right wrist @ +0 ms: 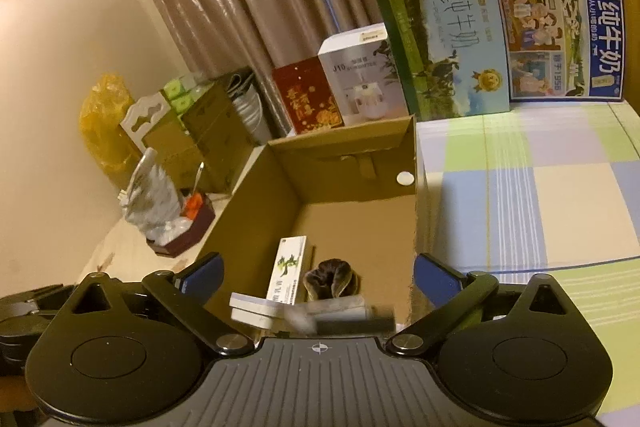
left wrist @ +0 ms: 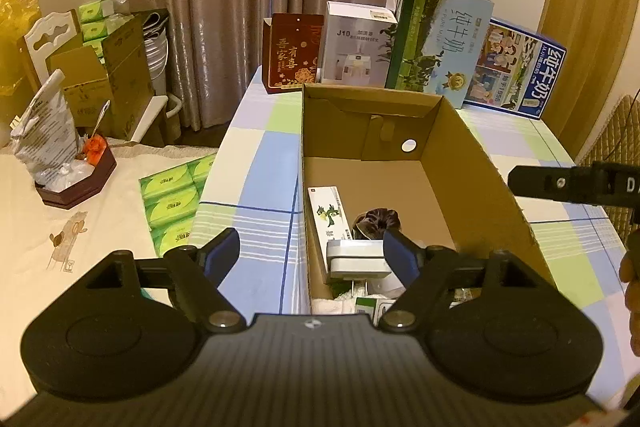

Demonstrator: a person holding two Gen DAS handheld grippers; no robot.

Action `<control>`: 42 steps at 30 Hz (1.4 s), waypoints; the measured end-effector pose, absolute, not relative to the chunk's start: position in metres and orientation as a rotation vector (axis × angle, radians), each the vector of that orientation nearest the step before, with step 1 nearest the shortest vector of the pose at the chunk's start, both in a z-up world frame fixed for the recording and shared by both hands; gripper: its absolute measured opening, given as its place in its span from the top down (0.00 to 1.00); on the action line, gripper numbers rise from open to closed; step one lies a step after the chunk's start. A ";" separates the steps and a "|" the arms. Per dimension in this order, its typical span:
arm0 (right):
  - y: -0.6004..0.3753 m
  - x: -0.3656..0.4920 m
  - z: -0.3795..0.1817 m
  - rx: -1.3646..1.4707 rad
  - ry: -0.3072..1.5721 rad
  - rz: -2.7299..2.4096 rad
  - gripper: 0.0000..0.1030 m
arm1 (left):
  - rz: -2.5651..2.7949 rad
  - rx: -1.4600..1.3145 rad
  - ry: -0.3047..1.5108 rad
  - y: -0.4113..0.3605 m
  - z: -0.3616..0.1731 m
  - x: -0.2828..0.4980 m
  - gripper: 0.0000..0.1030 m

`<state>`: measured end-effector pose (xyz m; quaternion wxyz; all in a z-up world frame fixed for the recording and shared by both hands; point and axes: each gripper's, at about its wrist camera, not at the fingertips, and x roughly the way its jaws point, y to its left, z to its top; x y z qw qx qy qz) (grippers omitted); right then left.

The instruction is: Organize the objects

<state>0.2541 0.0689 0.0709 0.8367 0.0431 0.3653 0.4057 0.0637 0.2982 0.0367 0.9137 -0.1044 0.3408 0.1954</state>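
Cardboard box (left wrist: 472, 163) holds a green-printed carton (left wrist: 330, 217) at 9 o'clock of a dark scrunchie (left wrist: 378, 223); left gripper (left wrist: 312, 251) and right gripper (right wrist: 318, 277) gape, empty.

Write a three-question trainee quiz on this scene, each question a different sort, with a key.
1. True or false: the open brown cardboard box on the checked tablecloth is empty.
2. Which item stands against the left inner wall of the cardboard box? A) long white carton with a green print B) dark red gift box with gold print C) white humidifier box
3. Fill in: both the left gripper and the right gripper are ____, holding nothing.

Key: 1 false; 2 A; 3 open.
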 end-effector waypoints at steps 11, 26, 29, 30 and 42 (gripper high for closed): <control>0.024 0.221 0.074 0.081 0.793 0.797 0.04 | 0.420 -0.249 0.678 0.275 0.039 0.035 0.11; -0.024 0.155 0.081 -0.011 0.800 0.730 0.02 | 0.453 -0.230 0.680 0.226 0.055 -0.021 0.01; -0.029 0.146 0.081 -0.034 0.800 0.720 0.02 | 0.451 -0.228 0.684 0.216 0.057 -0.029 0.01; -0.030 0.143 0.081 -0.042 0.800 0.719 0.02 | 0.451 -0.228 0.686 0.213 0.057 -0.031 0.01; -0.046 0.120 0.076 -0.092 0.815 0.702 0.02 | 0.494 -0.270 0.730 0.188 0.057 -0.052 0.01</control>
